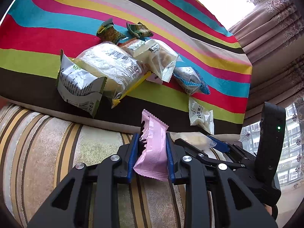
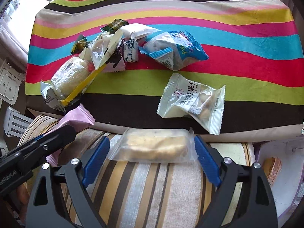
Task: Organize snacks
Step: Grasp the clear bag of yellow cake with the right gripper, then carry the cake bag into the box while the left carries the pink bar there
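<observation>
Leftmost, the left gripper (image 1: 151, 150) pinches a pink packet (image 1: 152, 148) over the striped cushion (image 2: 148, 186). Right of it, on that cushion, a clear cake packet (image 2: 152, 145) lies between the right gripper's (image 2: 152, 152) wide, untouching jaws. Beyond the cushion, a snack heap (image 2: 114, 57) sits on the striped cloth (image 2: 228, 38).

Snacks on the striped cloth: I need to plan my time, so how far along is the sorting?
Early. Done: a clear-wrapped pastry lies on the striped cushion between the open right gripper jaws. In hand: the left gripper clamps a pink packet. Left: the snack pile remains on the cloth.
</observation>
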